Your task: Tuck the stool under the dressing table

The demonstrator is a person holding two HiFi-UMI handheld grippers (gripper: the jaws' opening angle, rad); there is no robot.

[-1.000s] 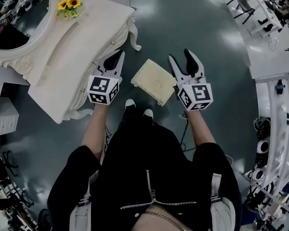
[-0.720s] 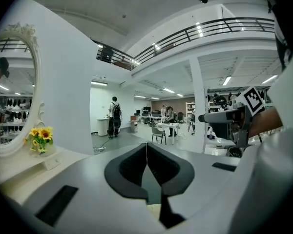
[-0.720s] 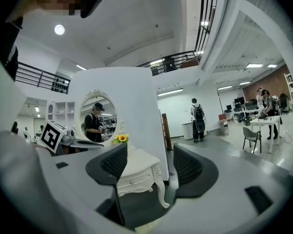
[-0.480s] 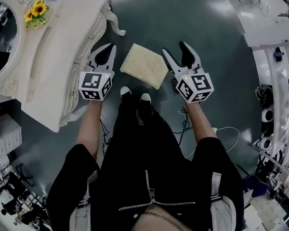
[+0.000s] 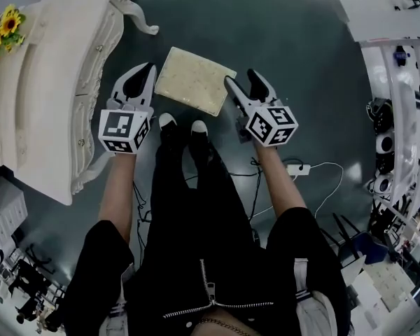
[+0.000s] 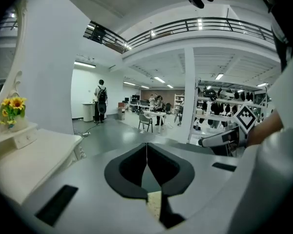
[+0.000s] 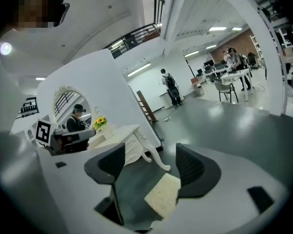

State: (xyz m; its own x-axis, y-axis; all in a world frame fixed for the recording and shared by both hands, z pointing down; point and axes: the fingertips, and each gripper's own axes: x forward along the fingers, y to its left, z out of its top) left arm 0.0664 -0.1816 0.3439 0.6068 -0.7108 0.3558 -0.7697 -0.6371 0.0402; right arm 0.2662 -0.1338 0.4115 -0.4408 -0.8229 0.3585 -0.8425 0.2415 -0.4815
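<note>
We stand w/ white-toed black shoes (image 5: pixel 166 122) just at near side of cream padded square stool (image 5: pixel 194 80) | L gripper (image 5: pixel 148 67) beside stool's L edge, jaws clenched, empty | R gripper (image 5: pixel 239 78) beside stool's R edge, released, jaws just been opening, nothing btwn pads | ornate white wooden dressing table (image 5: pixel 49 82) L of stool, apart; stool out in open, not under it

Upper centre: cream, faintly speckled square padded stool (image 5: pixel 194 80). Upper left: ivory-white carved wooden dressing table (image 5: pixel 52 82) with yellow sunflowers (image 5: pixel 7 25). Glossy dark grey-green floor (image 5: pixel 287 40). The white left gripper (image 5: pixel 147 70) and right gripper (image 5: pixel 239 80) have black jaws and black-and-white checked marker cubes.
</note>
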